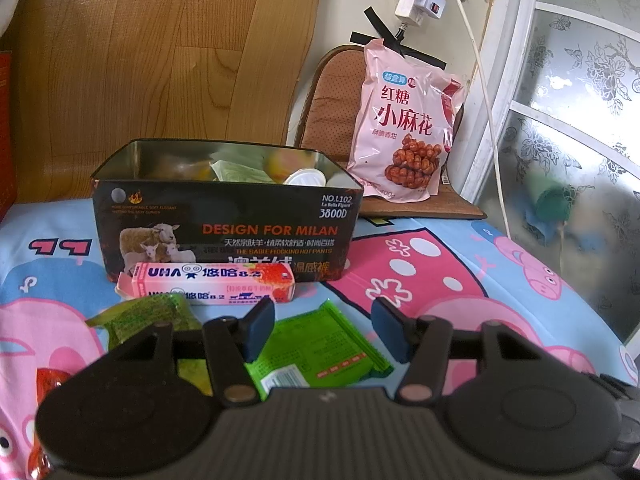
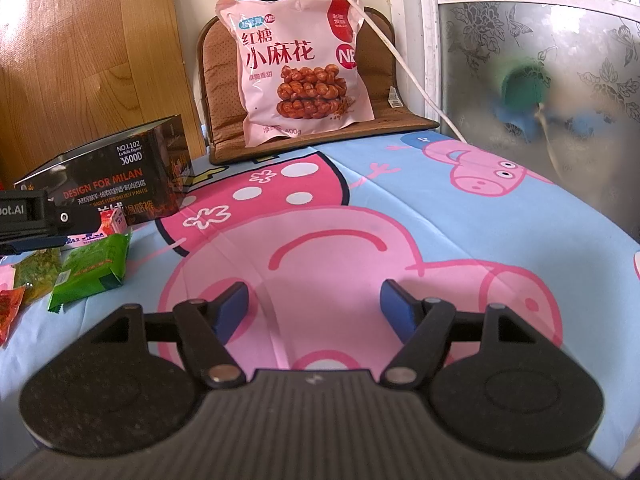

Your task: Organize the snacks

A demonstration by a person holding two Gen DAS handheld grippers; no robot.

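Two hand-held grippers hover low over a surface [image 2: 400, 208] covered with a blue and pink cartoon-pig cloth. The left hand-held gripper [image 1: 324, 330] has its jaws apart and nothing between them; a flat green snack packet [image 1: 320, 348] lies on the cloth directly under the gap. The right hand-held gripper [image 2: 316, 308] is also spread wide and empty, with only bare cloth beneath it.

Just left of the green packet sits a crumpled yellow-green wrapped snack [image 1: 156, 314], and further left, at the edge of the left wrist view, a red-orange wrapper [image 1: 50, 380].

Beyond these, a pink UHA candy box [image 1: 216, 282] lies on its long side against the front wall of a dark open tin [image 1: 240, 232] printed "DESIGN FOR MILAN". Inside the tin several items show above the rim, among them a pale green packet and a small white-lidded cup [image 1: 306, 178]; the rest are hard to make out.

Farthest back, well apart from the tin, a large pink bag of twisted dough snacks [image 2: 300, 64] stands leaning against a brown cushion [image 2: 216, 80] near the wall, beside a frosted window [image 2: 540, 60]. A white cable [image 2: 384, 44] runs down across the bag's right side.
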